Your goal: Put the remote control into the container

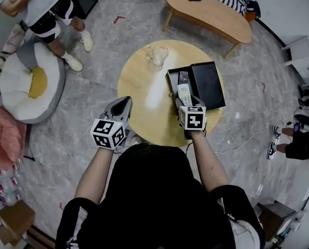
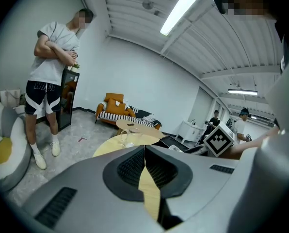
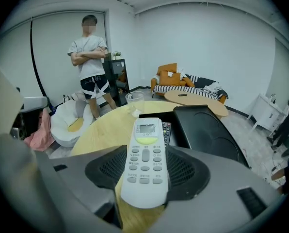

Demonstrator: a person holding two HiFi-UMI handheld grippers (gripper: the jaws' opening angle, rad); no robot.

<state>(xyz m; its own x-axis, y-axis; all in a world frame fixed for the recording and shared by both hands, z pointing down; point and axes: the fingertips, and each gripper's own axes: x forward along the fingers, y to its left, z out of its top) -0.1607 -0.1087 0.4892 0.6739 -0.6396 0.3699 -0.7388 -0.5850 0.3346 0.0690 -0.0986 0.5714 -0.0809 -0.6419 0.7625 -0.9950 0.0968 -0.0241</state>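
White remote point(image 3: 144, 161) clamped in my right gripper point(image 3: 143, 178), held above the wooden table point(image 1: 144, 77), at the near end of the black container point(image 1: 170, 82), dark remote point(image 1: 183, 77) inside it, my left gripper point(image 2: 144, 164) fully closed, empty, at the table's edge.

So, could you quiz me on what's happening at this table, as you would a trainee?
1. True or false: the left gripper holds a remote.
2. What does the right gripper grip? A) glass cup B) white remote C) black lid
3. Fill in: a black remote lies inside the black ____.
Key: 1 false, it is shut and empty; 2 B; 3 container.
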